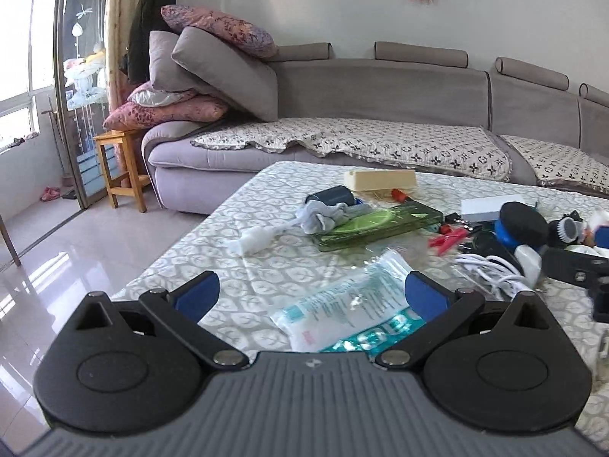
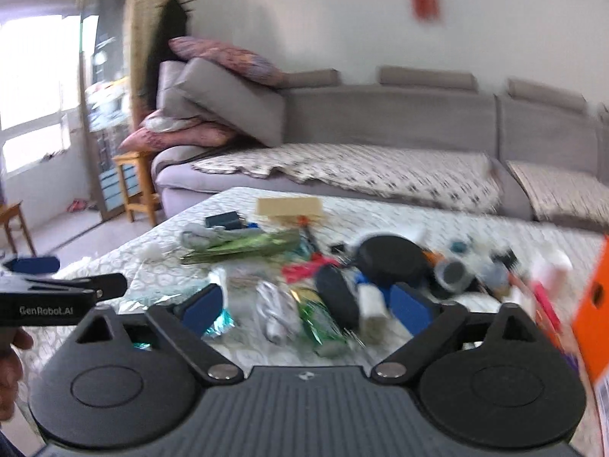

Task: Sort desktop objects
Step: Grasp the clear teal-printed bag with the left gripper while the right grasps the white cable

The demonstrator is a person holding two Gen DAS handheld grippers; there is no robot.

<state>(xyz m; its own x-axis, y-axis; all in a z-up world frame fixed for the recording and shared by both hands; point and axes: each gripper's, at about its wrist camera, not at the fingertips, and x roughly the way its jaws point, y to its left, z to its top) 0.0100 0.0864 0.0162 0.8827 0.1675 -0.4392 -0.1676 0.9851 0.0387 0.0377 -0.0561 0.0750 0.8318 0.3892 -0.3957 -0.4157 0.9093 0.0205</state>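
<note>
A table under a patterned cloth (image 1: pixel 213 236) carries a scatter of small things. My left gripper (image 1: pixel 310 297) is open, and a clear packet with teal print (image 1: pixel 342 304) lies on the cloth between its blue pads, which do not press on it. Beyond lie a white brush (image 1: pixel 259 238), a green glass tray (image 1: pixel 380 224) with a grey cloth (image 1: pixel 327 217), a red clip (image 1: pixel 447 240) and a white cable (image 1: pixel 491 270). My right gripper (image 2: pixel 306 306) is open over a white cable bundle (image 2: pixel 274 316), a green wrapper (image 2: pixel 319 323), a black oblong thing (image 2: pixel 337 293) and a white charger (image 2: pixel 373 304); this view is blurred.
A cream box (image 1: pixel 380 179) and a white box (image 1: pixel 483 207) sit near the far edge. An orange box (image 2: pixel 593 304) stands close at the right. A grey sofa (image 1: pixel 380 87) runs behind the table, with a wooden stool (image 1: pixel 121 167) and tiled floor to the left.
</note>
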